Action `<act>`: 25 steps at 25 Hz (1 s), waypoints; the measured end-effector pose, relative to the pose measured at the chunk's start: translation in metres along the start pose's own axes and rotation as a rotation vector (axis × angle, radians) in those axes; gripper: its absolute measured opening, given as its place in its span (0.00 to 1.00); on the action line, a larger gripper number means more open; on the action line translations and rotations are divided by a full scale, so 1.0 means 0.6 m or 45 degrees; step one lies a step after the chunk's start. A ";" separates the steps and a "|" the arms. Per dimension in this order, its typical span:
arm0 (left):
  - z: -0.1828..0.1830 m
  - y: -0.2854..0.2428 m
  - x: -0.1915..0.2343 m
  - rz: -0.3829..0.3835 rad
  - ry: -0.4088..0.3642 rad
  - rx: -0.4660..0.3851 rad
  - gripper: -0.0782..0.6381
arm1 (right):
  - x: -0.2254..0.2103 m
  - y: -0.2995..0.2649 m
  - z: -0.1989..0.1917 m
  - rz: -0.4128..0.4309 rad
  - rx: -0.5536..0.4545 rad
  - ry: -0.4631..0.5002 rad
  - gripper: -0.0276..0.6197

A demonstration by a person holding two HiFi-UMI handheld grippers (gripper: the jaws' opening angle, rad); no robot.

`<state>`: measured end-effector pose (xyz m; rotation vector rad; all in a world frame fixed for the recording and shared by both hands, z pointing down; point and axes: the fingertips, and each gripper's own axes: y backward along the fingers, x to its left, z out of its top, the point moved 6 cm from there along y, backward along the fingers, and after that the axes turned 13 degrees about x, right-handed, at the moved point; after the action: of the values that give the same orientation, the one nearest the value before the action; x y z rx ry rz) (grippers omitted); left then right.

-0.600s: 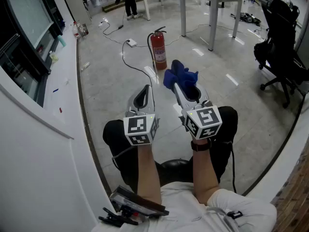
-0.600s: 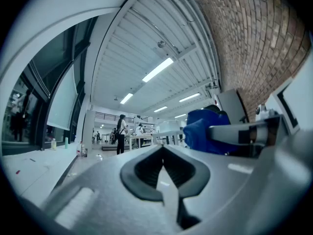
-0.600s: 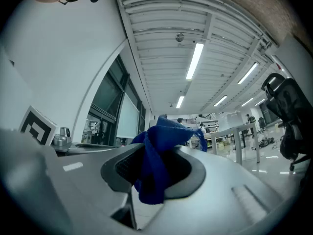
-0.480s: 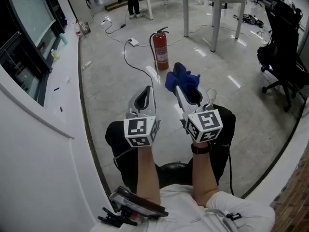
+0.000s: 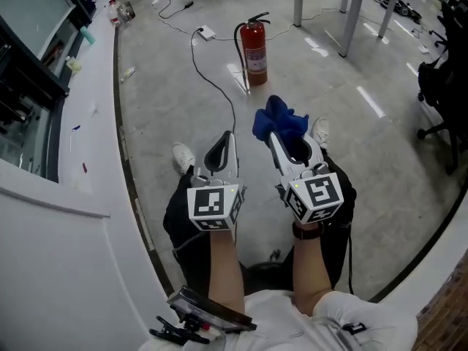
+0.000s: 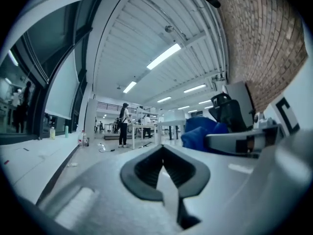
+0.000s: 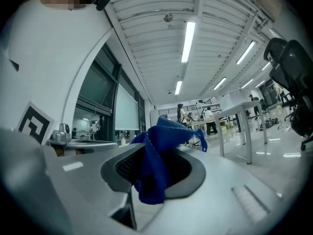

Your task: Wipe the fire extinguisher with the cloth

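In the head view, the fire extinguisher is seen standing upright on the floor at 12 o'clock, well apart from both grippers, with a cable lying just beside it at 10 o'clock. The left gripper is held at 6 o'clock, the right gripper beside it at 5 o'clock. A blue cloth is bunched at the right gripper's tip, between gripper and extinguisher.

In the left gripper view, the left gripper is shown with its jaws brought together at the tips and nothing between them. The cloth appears at 3 o'clock.

In the right gripper view, the right gripper is shown clamped on the cloth, which hangs down between the jaws.
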<state>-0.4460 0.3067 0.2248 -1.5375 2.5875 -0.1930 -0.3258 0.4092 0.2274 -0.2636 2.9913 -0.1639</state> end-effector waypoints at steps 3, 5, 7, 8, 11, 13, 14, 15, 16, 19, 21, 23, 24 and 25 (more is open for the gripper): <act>-0.005 -0.055 0.041 0.009 0.036 0.025 0.11 | -0.020 -0.065 -0.001 0.003 0.061 0.026 0.22; 0.006 -0.092 0.064 0.021 0.052 0.021 0.11 | -0.038 -0.106 0.014 0.002 0.068 0.049 0.22; 0.026 -0.130 0.076 0.023 0.073 0.013 0.11 | -0.062 -0.140 0.037 0.004 0.053 0.073 0.22; 0.035 -0.151 0.078 0.018 0.080 0.010 0.11 | -0.078 -0.157 0.047 0.005 0.044 0.078 0.22; 0.047 -0.222 0.081 -0.002 0.061 0.005 0.11 | -0.139 -0.204 0.061 -0.015 0.039 0.060 0.22; 0.052 -0.267 0.090 -0.008 0.053 0.005 0.11 | -0.176 -0.238 0.060 -0.035 0.046 0.028 0.22; 0.056 -0.286 0.097 -0.014 0.053 0.010 0.11 | -0.189 -0.256 0.060 -0.041 0.050 0.011 0.22; 0.061 -0.303 0.106 -0.021 0.047 0.015 0.11 | -0.199 -0.273 0.059 -0.046 0.052 -0.006 0.22; 0.067 -0.321 0.116 -0.030 0.038 0.018 0.11 | -0.208 -0.290 0.061 -0.051 0.046 -0.024 0.22; 0.087 -0.378 0.145 -0.076 0.020 0.006 0.11 | -0.230 -0.338 0.075 -0.058 0.002 -0.061 0.22; 0.099 -0.415 0.164 -0.095 0.016 -0.004 0.11 | -0.243 -0.373 0.085 -0.054 -0.008 -0.058 0.22; 0.107 -0.449 0.182 -0.108 0.015 -0.011 0.11 | -0.255 -0.408 0.095 -0.064 -0.006 -0.039 0.22; 0.112 -0.467 0.191 -0.120 0.013 -0.014 0.11 | -0.263 -0.424 0.103 -0.072 -0.010 -0.028 0.22; 0.119 -0.486 0.199 -0.134 0.009 -0.016 0.11 | -0.271 -0.440 0.112 -0.080 -0.018 -0.018 0.22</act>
<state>-0.2383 0.0603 0.2002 -1.6813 2.5198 -0.1929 -0.1137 0.1739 0.2128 -0.3588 2.9726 -0.1469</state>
